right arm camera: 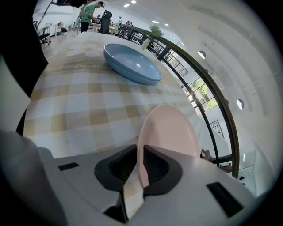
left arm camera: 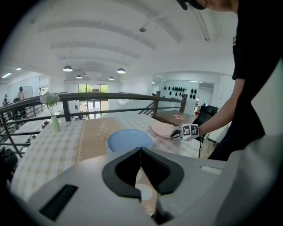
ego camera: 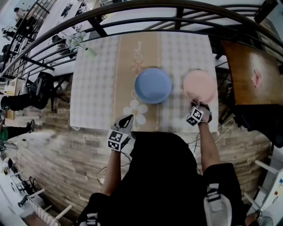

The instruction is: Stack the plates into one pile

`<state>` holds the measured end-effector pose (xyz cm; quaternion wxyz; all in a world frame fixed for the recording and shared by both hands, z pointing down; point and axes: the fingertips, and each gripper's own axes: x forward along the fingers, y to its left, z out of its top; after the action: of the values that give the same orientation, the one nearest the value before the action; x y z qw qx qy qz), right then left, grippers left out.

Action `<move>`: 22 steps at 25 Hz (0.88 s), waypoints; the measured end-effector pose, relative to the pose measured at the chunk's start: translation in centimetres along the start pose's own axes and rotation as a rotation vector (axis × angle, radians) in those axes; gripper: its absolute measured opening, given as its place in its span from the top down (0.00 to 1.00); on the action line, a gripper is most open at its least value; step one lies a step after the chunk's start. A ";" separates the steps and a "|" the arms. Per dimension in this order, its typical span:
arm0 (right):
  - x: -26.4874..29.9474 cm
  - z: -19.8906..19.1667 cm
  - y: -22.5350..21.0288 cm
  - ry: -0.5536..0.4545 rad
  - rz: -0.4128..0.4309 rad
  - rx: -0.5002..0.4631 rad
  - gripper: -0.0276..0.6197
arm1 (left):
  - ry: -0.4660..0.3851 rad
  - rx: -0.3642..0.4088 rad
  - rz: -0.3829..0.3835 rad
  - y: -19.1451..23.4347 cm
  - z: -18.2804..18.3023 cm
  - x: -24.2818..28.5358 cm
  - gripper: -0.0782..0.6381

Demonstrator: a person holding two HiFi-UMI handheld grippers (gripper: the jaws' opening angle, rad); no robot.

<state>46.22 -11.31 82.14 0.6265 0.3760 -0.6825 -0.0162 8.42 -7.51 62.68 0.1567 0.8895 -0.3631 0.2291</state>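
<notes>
Now: two plates side by side, one of them in a grip

So the table (ego camera: 95, 84) has a checked cloth on it, and two plates lie on the cloth. Think of the table top in the head view as a clock, with 6 at the edge nearest the person. The blue plate (ego camera: 153, 85) sits close to the middle of the clock. The pink plate (ego camera: 200, 85) lies at 3 o'clock, near the right edge of the table. The two plates are near each other but do not touch. Neither plate is on top of the other.

The right gripper (right arm camera: 140, 154) is at about 4 o'clock. Its two jaws are closed on the near rim of the pink plate, with one jaw on each side of the rim. The rest of the plate sticks out past the jaws, toward 12 o'clock.

The left gripper (left arm camera: 141, 152) hangs at about 7 o'clock, over the near edge of the table. Its jaws are pressed together and it holds nothing. The blue plate lies ahead of it, at its 12 o'clock, and it does not touch the plate.

A small vase (ego camera: 90, 53) with white flowers stands at about 10 o'clock, near the far left corner. A dark railing (ego camera: 132, 13) curves past the far side of the table, at 12 o'clock.
</notes>
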 end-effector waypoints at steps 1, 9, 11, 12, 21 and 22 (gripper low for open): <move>0.2 0.0 0.1 0.000 0.002 -0.004 0.89 | 0.002 -0.002 0.006 0.1 0.0 -0.1 0.89; 0.8 0.0 0.3 -0.011 -0.002 0.013 0.93 | 0.006 0.018 -0.001 -0.7 0.8 0.8 0.89; 0.9 -0.1 0.3 -0.011 -0.002 0.006 0.93 | 0.004 0.029 -0.008 -0.9 1.3 1.0 0.89; 0.8 -0.2 0.3 -0.010 -0.001 0.002 0.94 | 0.003 0.032 -0.010 -1.0 1.5 1.0 0.89; 0.4 -0.7 -0.3 -0.004 -0.023 -0.015 0.94 | 0.006 0.045 -0.024 -1.5 1.8 1.3 0.89; 0.3 -0.7 -0.5 -0.005 -0.026 -0.021 0.94 | 0.006 0.046 -0.027 -1.6 1.8 1.4 0.89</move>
<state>47.08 -11.51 82.34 0.6285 0.3784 -0.6788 -0.0323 10.97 -7.99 61.69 0.1402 0.8970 -0.3453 0.2379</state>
